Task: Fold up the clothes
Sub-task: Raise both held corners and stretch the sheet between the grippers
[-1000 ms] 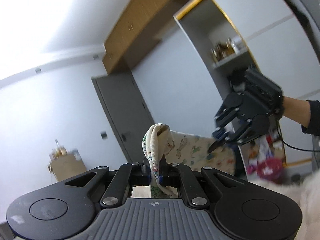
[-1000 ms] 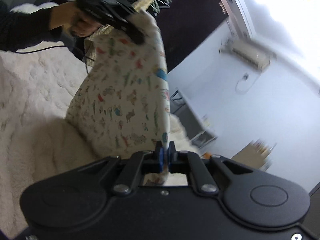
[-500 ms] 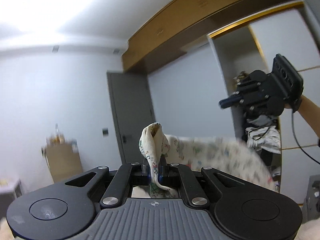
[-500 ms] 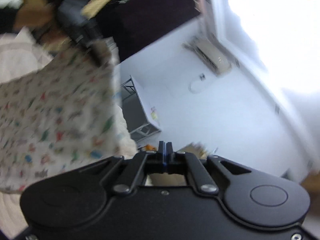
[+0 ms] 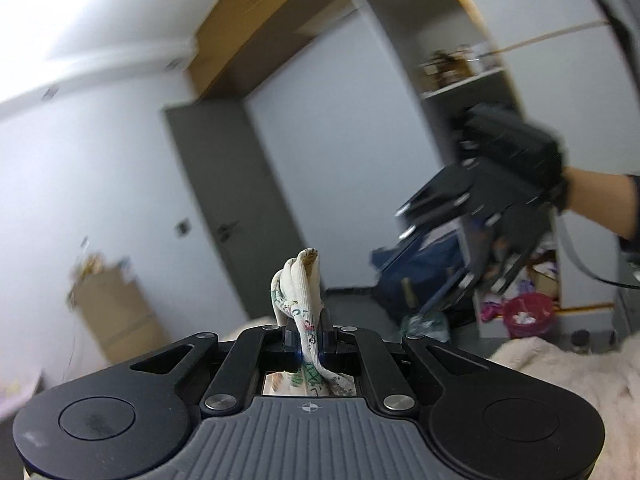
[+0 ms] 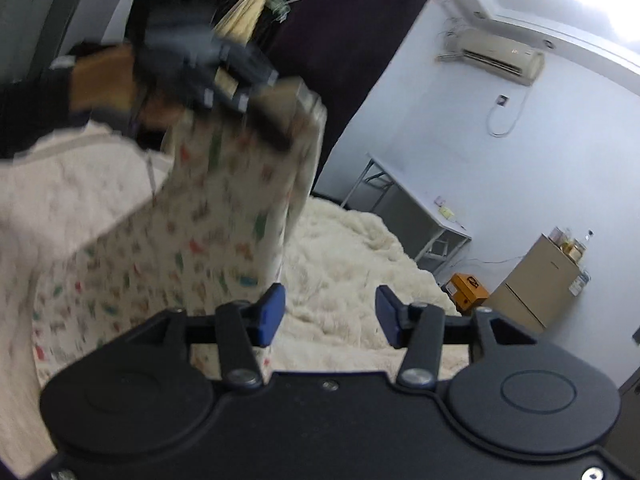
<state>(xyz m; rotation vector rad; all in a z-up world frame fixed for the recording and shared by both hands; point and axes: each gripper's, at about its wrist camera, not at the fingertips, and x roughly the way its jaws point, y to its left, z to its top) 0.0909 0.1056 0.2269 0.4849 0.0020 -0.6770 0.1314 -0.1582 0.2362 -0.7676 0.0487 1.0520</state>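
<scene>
Pinching a printed cloth tight in its jaws, left gripper holds it up over bed; right gripper jaws wide, w/ nothing in them

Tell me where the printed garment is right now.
The printed garment hangs from the shut left gripper, left in the right wrist view, draping onto the fluffy blanket; the right gripper is open beside it.

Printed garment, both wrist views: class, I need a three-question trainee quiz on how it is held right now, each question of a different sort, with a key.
1. True or false: the right gripper is shut on the printed garment.
2. Which gripper clamps the garment? A left gripper B right C both
3. Fill in: the garment hangs over a fluffy cream ____.

Key: 1 false; 2 A; 3 blanket.
</scene>
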